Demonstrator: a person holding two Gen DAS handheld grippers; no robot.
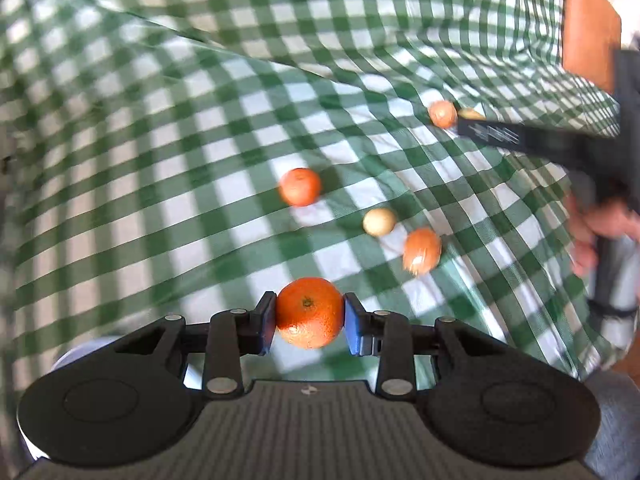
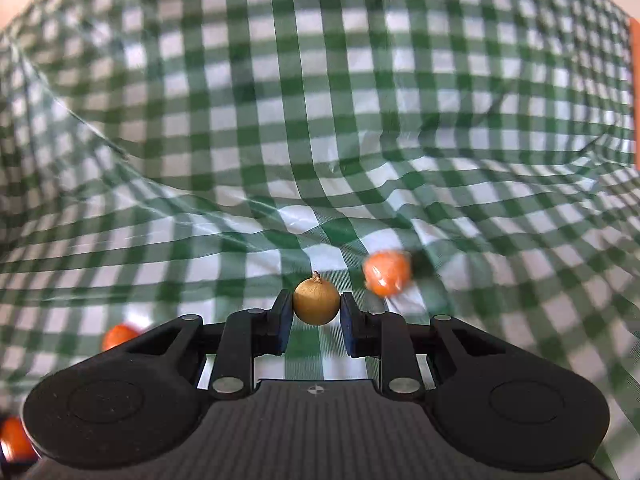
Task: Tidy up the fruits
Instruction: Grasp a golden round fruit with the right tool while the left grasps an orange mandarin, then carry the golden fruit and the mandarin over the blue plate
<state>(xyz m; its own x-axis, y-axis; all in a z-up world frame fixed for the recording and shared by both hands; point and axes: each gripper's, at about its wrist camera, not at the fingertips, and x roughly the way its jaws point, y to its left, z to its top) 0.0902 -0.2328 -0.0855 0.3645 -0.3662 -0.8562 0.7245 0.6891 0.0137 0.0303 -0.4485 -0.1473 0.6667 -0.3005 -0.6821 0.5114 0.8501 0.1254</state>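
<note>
My left gripper (image 1: pixel 309 314) is shut on an orange mandarin (image 1: pixel 309 312), held above the green checked cloth (image 1: pixel 160 160). On the cloth beyond lie a second mandarin (image 1: pixel 300 186), a pale round fruit (image 1: pixel 379 222), a wrapped orange fruit (image 1: pixel 422 250) and another orange fruit (image 1: pixel 442 113). My right gripper (image 2: pixel 315 308) is shut on a small golden-brown round fruit with a stem (image 2: pixel 316 300). An orange fruit (image 2: pixel 387 273) lies just right of it. The right gripper also shows in the left wrist view (image 1: pixel 472 118), at the far right.
The cloth (image 2: pixel 320 120) is wrinkled, with raised folds at the back. More orange fruits lie at the left (image 2: pixel 118 335) and lower left (image 2: pixel 14 438) of the right wrist view. A white round object (image 1: pixel 80 354) sits behind the left gripper's body. An orange-brown surface (image 1: pixel 588 32) shows top right.
</note>
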